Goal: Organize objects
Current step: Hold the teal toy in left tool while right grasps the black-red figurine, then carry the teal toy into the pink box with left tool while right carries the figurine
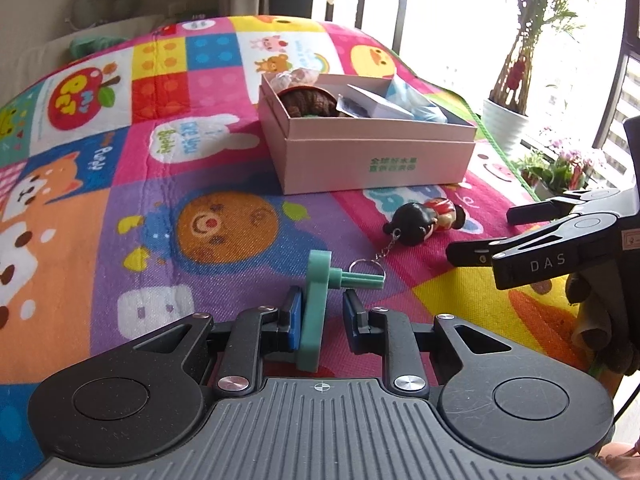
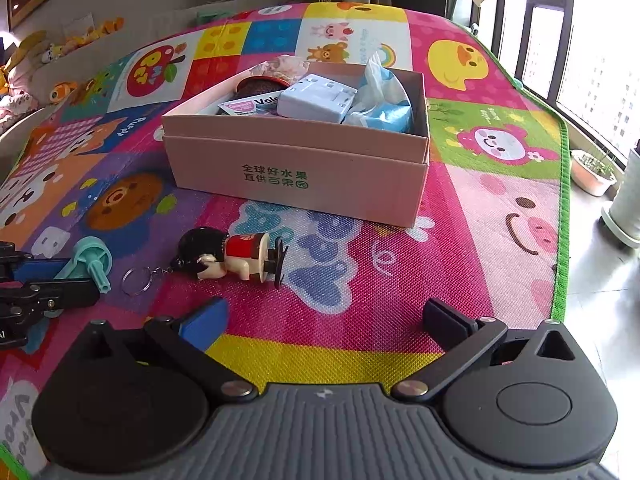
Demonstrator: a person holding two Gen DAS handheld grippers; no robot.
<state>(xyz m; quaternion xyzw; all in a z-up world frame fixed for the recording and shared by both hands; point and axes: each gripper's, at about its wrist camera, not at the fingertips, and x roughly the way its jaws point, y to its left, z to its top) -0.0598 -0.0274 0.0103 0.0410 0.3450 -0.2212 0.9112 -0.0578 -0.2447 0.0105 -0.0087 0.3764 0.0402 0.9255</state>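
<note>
In front of the pink box (image 2: pixel 296 168) on the play mat (image 2: pixel 400 272), the left gripper (image 1: pixel 320 312) has its jaws set narrowly around the upright green plastic part (image 1: pixel 316 308), the doll keychain (image 2: pixel 228 258) lies beside it, and the right gripper (image 2: pixel 324 320) hovers, jaws wide and holding nothing.

- A bright patchwork cartoon play mat (image 2: pixel 400 280) covers the floor.
- Dark-framed tall windows (image 2: pixel 560 20) let in strong daylight.
- A white potted palm (image 1: pixel 505 120) stands beside them.
</note>
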